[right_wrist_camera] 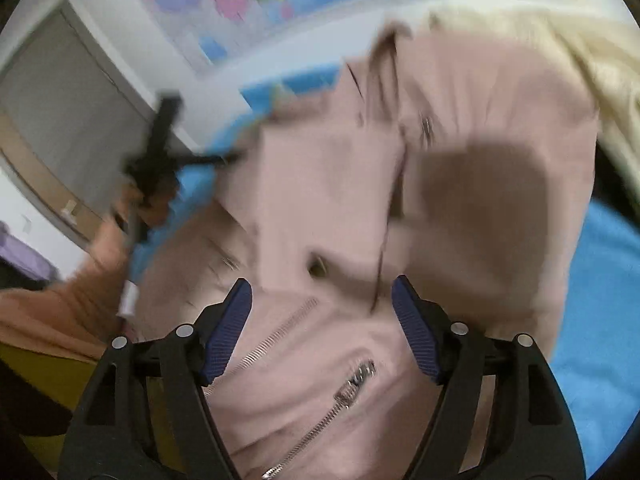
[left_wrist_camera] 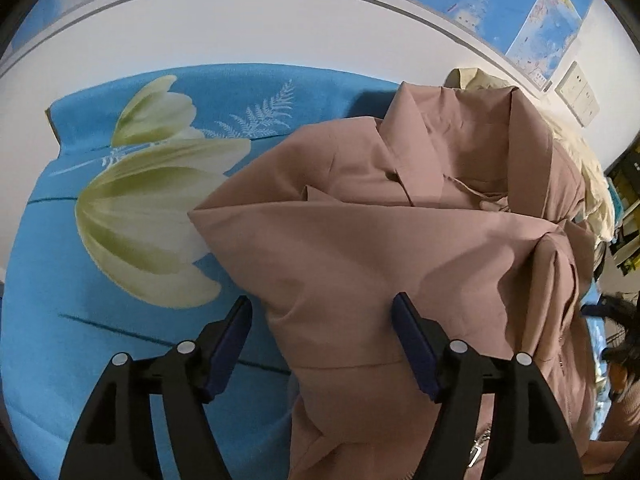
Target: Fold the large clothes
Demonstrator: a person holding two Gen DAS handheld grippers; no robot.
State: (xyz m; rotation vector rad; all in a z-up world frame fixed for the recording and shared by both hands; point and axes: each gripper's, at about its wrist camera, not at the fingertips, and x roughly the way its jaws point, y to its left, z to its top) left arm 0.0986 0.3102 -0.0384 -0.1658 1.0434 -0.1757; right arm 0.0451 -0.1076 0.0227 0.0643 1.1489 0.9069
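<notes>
One blue floral bedsheet point(left_wrist_camera: 120, 320), wall maps point(left_wrist_camera: 540, 20).

Dusty-pink jacket point(left_wrist_camera: 360, 248), bright blue sheet point(left_wrist_camera: 120, 340) with pale-green flowers

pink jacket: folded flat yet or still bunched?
Still bunched. The pink jacket lies in a rumpled heap on the blue sheet, collar and flaps sticking up, its zipper undone.

Blue floral bedsheet point(left_wrist_camera: 120, 320), wall maps point(left_wrist_camera: 520, 8), cream garment point(right_wrist_camera: 540, 48)
</notes>
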